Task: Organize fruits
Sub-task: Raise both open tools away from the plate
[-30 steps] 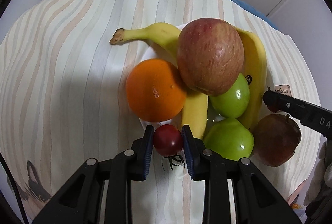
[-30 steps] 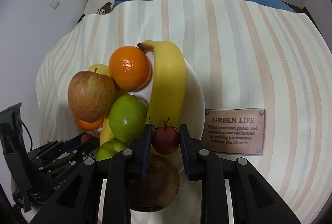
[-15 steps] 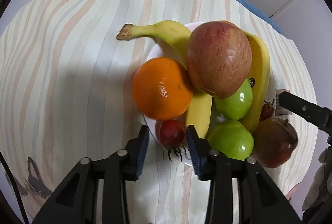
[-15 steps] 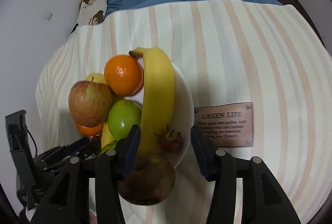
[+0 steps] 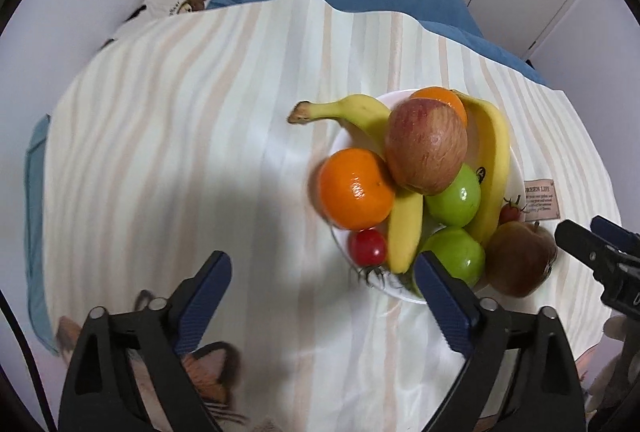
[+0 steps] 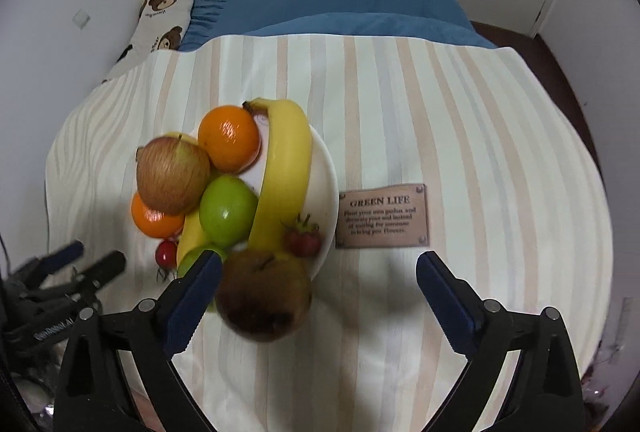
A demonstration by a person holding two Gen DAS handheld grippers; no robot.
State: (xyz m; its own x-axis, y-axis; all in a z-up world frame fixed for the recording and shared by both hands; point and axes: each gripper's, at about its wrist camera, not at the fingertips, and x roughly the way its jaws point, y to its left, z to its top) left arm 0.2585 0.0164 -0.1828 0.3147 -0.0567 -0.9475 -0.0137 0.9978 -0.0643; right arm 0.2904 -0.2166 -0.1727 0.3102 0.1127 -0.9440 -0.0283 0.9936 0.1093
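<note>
- Two grippers, both with nothing in them: my left gripper [image 5: 322, 274] and my right gripper [image 6: 318, 274] each have jaws spread wide and opening further, and no pad is touching any fruit.
- The fruit is all heaped on or against the white plate [image 5: 516, 171] on the striped cloth [image 5: 200, 111]. From my left jaws the plate sits ahead and off to the right; from my right jaws it sits ahead and off to the left. So the pile is basically between my two hands.
- Nearest to my left jaws is the cherry tomato [image 5: 367, 247], just past my right-hand fingertip and resting at the near rim, tucked beside the orange [image 5: 356, 187] and the tip of a banana [image 5: 404, 232].
- Nearest to my right jaws is the brown apple [image 6: 263, 295], sitting right against my left-hand finger, partly in the gap, leaning on the plate's near edge and, I think, more off the plate than on it.
- The strawberry [image 6: 303, 238] is just beyond that apple, on the plate next to the second banana [image 6: 286, 175], whose long axis runs away from me, roughly in line with my fingers.
- My guess: if anything needs tidying it's that brown apple, and my right hand is clearly the closer one. I'd shift left to centre it between the pads first.
- The red apple [image 6: 173, 175] perched on top looks wobbly, so I'd avoid bumping the heap.
</note>
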